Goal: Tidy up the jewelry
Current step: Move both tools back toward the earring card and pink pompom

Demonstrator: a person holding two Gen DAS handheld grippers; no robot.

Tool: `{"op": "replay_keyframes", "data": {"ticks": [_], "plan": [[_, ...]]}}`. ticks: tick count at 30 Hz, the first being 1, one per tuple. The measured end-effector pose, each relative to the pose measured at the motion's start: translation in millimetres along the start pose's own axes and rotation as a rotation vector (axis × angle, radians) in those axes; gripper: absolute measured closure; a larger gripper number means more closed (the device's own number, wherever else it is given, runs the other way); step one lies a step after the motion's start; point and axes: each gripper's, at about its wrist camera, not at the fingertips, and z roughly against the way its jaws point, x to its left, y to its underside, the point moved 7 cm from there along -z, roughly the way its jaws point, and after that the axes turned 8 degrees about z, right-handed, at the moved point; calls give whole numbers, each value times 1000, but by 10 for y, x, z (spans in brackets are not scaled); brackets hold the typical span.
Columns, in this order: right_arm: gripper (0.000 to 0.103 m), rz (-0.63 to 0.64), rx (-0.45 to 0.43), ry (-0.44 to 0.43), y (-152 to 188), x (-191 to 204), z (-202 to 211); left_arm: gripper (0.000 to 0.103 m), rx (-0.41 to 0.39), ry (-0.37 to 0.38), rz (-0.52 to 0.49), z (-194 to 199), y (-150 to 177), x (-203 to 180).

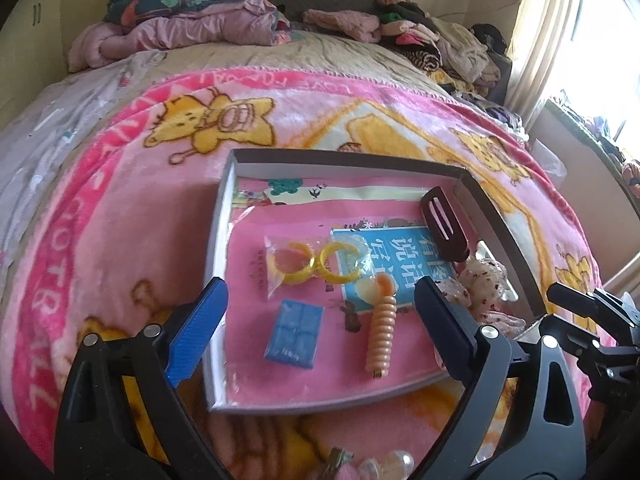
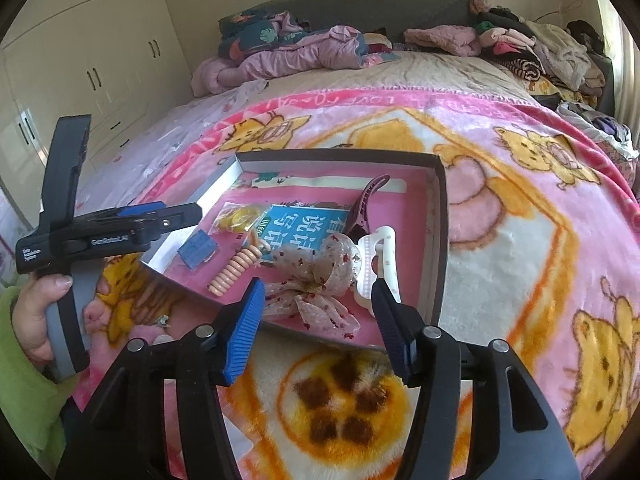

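Left wrist view: the left gripper (image 1: 320, 332) hangs above a shallow box (image 1: 340, 158) on a pink cartoon blanket (image 1: 120, 220), jaws spread wide with nothing between them. Inside the box lie bagged yellow rings (image 1: 308, 264), a blue block (image 1: 294, 334) and a peach spiral hair tie (image 1: 380, 332).

Right wrist view: the right gripper (image 2: 316, 320) is partly open and empty, just above a sheer bow (image 2: 320, 280) and a white hair claw (image 2: 380, 264) in the box's near corner.
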Motion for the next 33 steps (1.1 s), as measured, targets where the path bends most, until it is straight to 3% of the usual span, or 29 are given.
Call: {"op": "replay_keyframes", "data": {"ticks": [4,6,7,33], "plan": [[49,9,-12,5,-6,30,91,14,-23,-4,12,162,15,31],[37,11,-20,12,-3,45,146,14,-35,-6,19,242,24,49],[36,13,-28,17,-7,57,174,14,-41,-7,21,280,25,53],[33,45,-112,53,14,197,810,11,-127,-34,59,1069,234,154]]}}
